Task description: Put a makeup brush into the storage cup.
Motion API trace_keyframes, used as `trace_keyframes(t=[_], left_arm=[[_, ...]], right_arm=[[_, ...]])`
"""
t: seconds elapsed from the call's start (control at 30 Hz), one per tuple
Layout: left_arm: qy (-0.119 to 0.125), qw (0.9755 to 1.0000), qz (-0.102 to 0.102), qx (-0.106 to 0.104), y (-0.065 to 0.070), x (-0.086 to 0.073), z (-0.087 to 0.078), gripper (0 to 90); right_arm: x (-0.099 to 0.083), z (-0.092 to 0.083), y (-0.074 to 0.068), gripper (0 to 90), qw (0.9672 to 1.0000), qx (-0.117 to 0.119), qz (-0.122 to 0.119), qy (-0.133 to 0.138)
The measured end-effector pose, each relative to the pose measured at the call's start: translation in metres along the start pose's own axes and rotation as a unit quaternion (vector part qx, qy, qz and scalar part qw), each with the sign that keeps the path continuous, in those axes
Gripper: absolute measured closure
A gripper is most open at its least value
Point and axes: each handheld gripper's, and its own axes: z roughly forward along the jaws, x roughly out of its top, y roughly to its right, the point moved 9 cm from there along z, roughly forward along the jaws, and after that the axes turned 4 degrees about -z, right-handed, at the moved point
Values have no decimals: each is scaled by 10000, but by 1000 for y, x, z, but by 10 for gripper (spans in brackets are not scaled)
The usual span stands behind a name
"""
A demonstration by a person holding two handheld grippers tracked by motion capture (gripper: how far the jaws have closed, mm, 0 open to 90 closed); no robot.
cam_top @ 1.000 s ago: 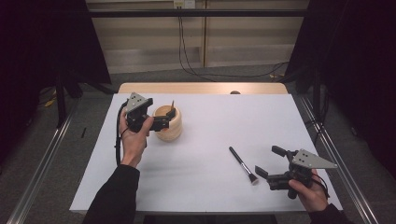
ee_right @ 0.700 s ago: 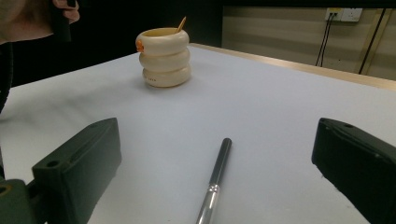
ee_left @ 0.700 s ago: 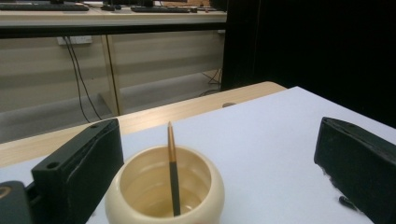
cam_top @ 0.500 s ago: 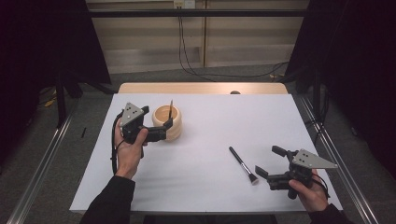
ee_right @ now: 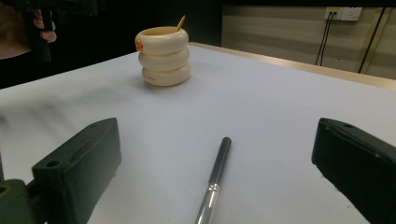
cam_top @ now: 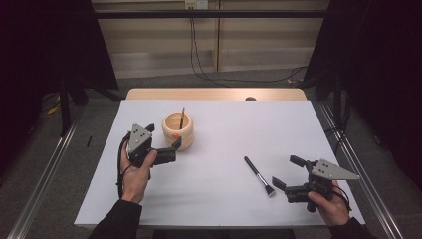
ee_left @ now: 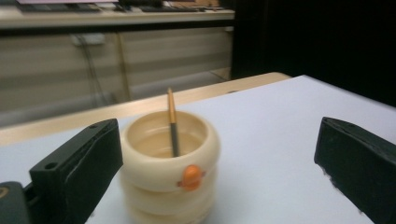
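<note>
A fixed camera looks down and forward over my white tabletop from above my side, while cameras on my tongs sit low near its surface, both facing the cream ringed pot they share.

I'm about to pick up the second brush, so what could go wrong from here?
The brush lies flat on the table, so the right gripper, jaws open, might scrape or roll it. The left gripper sits close to the cup and could knock it, tipping the pencil inside.
</note>
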Motion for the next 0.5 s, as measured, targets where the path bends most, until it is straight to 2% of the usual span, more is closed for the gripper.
trace_keyframes(t=[0.03, 0.17, 0.2, 0.27, 0.4, 0.5], left_arm=[[-35, 10000, -34, -40, 2, -1, 0, 5], [-11, 9997, 239, 6, 10, -4, -8, 13], [21, 9998, 194, -59, 13, -5, -9, 12], [59, 9999, 140, -25, 15, -5, -14, 12], [78, 9996, 259, -41, 19, -11, -24, 12], [91, 9995, 315, 28, 19, -14, -30, 6]], right_arm=[[0, 0, 0, 17, 10000, 7, 5, -4], [0, 0, 0, 17, 10000, -7, -17, 0], [0, 0, 0, 17, 10000, -25, -13, 10], [0, 0, 1, 17, 10000, -31, -18, 10], [1, 0, 1, 17, 10000, -43, -4, 31], [0, 0, 1, 17, 10000, -34, -19, 7]])
